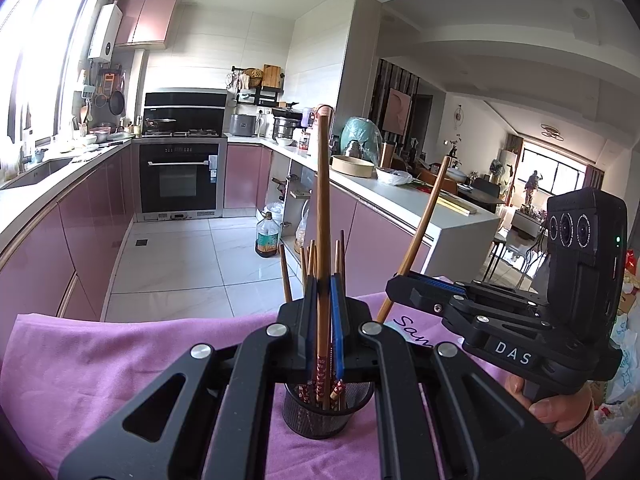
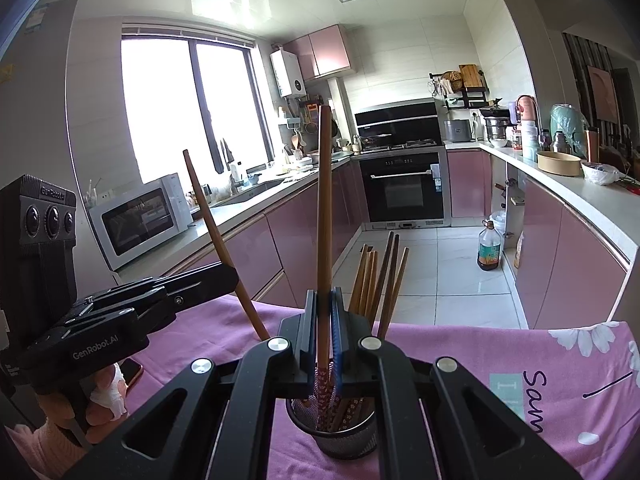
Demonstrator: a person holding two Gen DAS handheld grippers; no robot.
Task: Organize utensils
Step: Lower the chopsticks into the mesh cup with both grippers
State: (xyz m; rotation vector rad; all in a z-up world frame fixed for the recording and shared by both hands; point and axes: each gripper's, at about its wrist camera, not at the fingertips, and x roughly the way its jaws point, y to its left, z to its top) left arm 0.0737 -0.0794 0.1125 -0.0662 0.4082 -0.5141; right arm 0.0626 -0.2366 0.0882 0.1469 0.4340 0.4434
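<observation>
Both chopsticks look ready to go down into the mesh cup (image 1: 327, 410), so the step in hand is best done by keeping each stick near upright, centring its patterned lower end over the cup mouth, then lowering before letting go — a tilted release could let the stick tip out or knock the cup over. The left tongs (image 1: 323, 312) are closed tight on one chopstick (image 1: 322, 208), which stands almost vertical between the pads, its red patterned end reaching down into the cup directly below the tongs. The right tongs (image 2: 323, 320) are likewise clamped on a second chopstick (image 2: 324, 208), upright, its flowered end inside the same cup (image 2: 334, 426) just under the fingertips. Seen from the left tongs, the right tongs (image 1: 404, 282) sit just to the right with their stick leaning away. A bundle of chopsticks (image 2: 378, 284) already stands in the cup, just beyond and to the right of the right tongs. The cup rests on a pink cloth (image 2: 460, 344) over the surface — soft footing, so I would ease off gently.
</observation>
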